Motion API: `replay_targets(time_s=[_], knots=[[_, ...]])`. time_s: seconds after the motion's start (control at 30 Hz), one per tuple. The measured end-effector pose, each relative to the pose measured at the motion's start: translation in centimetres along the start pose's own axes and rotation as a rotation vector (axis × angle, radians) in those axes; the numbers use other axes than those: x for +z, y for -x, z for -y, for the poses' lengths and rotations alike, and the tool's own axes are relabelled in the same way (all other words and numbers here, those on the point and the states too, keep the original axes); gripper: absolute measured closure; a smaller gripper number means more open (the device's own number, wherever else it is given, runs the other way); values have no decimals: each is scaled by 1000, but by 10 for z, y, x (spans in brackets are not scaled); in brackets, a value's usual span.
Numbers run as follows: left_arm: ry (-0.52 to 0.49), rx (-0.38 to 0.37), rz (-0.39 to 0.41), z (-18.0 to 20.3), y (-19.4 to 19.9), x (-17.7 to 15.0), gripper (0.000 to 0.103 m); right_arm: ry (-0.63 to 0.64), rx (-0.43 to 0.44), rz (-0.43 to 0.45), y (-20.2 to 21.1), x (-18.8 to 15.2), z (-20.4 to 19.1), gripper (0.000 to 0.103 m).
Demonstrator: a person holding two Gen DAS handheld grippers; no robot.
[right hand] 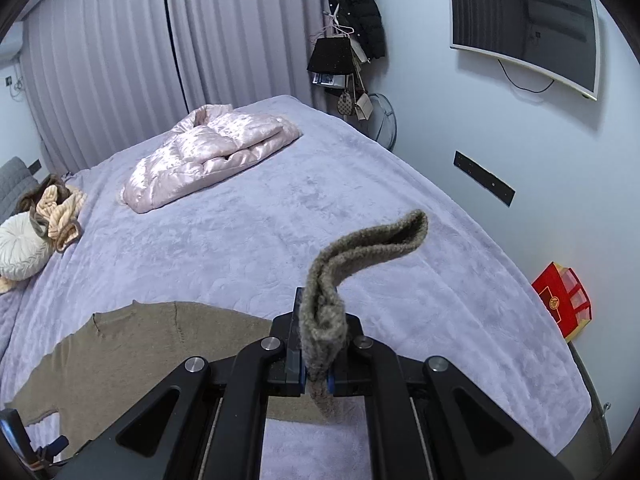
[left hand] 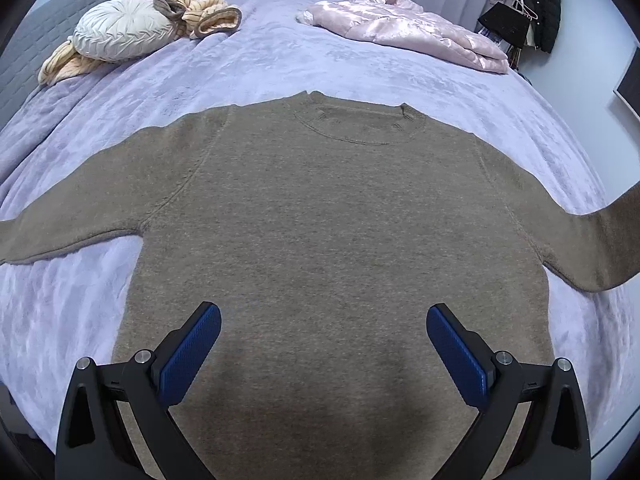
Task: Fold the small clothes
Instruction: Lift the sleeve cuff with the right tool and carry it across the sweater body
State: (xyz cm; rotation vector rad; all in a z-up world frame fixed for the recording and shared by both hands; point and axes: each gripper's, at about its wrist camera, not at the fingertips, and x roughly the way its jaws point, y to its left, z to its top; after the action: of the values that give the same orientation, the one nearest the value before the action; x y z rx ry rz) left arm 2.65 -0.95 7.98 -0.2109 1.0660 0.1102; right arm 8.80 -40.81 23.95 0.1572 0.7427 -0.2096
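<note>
**Right sleeve pinched and lifted, left fingers wide over the hem**

The right gripper [right hand: 318,344] has its fingers pressed onto the sweater's right sleeve [right hand: 360,248], the cuff curling up and forward past the tips, clear of the bed [right hand: 360,168]. The left gripper [left hand: 323,356] hovers with fingers spread wide, holding nothing, above the lower body of the brown sweater [left hand: 320,220], which lies flat and face up on the lavender bed cover, its left sleeve [left hand: 60,232] stretched out sideways.

Judged risks: the grip sits near the cuff, so the thick knit may slide out as the sleeve is carried across. With nothing pinning the body, pulling could drag the whole sweater and wrinkle it. The pink jacket [left hand: 404,28] and cushion [left hand: 120,28] lie well apart
</note>
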Motion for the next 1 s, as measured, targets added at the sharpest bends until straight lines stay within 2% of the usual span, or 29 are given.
replay_targets(time_s=[0.4, 0.77, 1.0], knots=[[96, 6, -1, -58, -5, -6, 0, 99, 26, 6, 3, -1, -80, 96], [108, 12, 0, -81, -8, -6, 0, 187, 75, 4, 7, -8, -154, 96], [125, 14, -26, -95, -18, -10, 0, 271, 116, -26, 4, -29, -209, 96]])
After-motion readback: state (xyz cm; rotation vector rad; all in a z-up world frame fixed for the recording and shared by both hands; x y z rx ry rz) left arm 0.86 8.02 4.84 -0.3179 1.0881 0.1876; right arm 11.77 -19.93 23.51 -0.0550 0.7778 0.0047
